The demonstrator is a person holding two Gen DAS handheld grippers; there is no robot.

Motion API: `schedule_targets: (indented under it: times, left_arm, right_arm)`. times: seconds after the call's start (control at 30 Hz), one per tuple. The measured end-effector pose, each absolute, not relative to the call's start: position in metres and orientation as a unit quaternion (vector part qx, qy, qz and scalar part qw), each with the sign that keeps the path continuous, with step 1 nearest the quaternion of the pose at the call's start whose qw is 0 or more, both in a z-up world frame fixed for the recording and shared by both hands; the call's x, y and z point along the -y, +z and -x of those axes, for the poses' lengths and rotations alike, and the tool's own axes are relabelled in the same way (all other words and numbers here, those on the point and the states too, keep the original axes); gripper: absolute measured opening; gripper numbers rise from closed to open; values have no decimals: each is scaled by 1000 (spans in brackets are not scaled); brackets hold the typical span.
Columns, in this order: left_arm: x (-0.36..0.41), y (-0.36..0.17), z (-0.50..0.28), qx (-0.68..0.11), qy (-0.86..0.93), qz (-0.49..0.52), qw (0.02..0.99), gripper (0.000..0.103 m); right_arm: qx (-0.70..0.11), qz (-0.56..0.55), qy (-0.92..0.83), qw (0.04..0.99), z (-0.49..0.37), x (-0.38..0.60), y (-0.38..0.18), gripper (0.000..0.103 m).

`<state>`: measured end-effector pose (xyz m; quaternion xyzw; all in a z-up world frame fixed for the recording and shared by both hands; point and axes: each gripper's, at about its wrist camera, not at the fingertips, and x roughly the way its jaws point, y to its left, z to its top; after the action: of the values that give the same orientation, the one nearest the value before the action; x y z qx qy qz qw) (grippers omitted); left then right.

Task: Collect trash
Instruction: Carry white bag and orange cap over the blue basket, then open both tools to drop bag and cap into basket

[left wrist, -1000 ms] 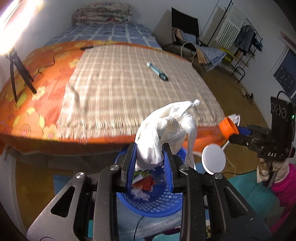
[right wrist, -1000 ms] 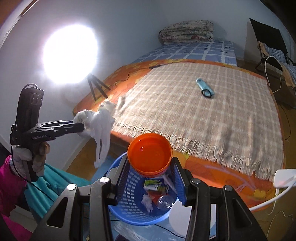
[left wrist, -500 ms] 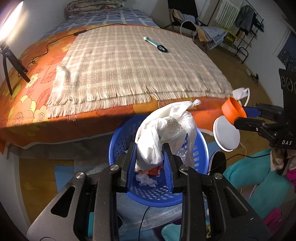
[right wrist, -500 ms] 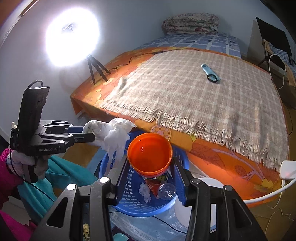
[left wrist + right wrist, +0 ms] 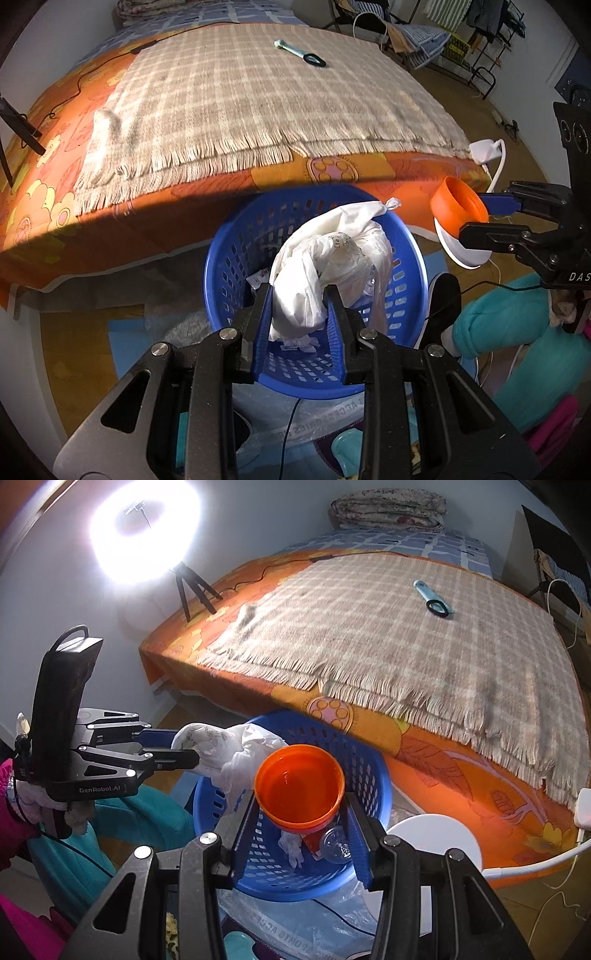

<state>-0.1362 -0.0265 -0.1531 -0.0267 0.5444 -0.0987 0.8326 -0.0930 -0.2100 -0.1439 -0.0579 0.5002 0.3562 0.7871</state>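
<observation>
Left gripper clamps white bag over blue basket.

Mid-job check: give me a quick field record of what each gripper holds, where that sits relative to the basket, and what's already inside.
left gripper: shut on white plastic bag, held above the basket opening
right gripper: shut on orange cup, over the basket
blue basket: on the floor at the foot of the bed
basket contents: crumpled tissue, clear plastic cup, red wrapper partly hidden
bed: checked blanket with a light blue tool lying on it
release status: neither item dropped yet
</observation>
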Motion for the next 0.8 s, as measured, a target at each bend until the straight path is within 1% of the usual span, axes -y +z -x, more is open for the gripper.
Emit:
schedule_targets:
  times: [0.27,0.37,0.4,0.43,0.47,0.53,0.6,0.67,0.8]
  left_arm:
    - [30,-157,135,-550,-100,23,829,27]
    - [29,-158,134,-553,-99,27,827,38]
    - [29,-159,134,-553,-98,27,827,43]
    - [29,-159,134,-553,-98,26,827,47]
    - [29,-158,134,-554,-95,25,827,49]
    - [29,-158,134,-553,-94,25,828,51]
    - [28,-157,134,-553,-92,26,828,51]
    - [28,-157,133,-553,-92,26,827,51]
    - [28,-157,133,-552,-93,26,828,51]
  right_arm:
    - [-506,64,357,783,93,207,-149,48]
    - [-506,62,354,784,92,208,-149,49]
    - [-506,62,353,784,91,208,-150,49]
    - [-506,61,354,784,91,208,-149,51]
    - [-506,60,354,784,91,208,-149,57]
    - [-503,60,355,786,92,208,-148,66]
    - [-500,61,356,787,93,208,-146,68]
    - [-499,63,354,789,93,207,-146,72]
    - [-498,63,353,789,93,207,-146,72]
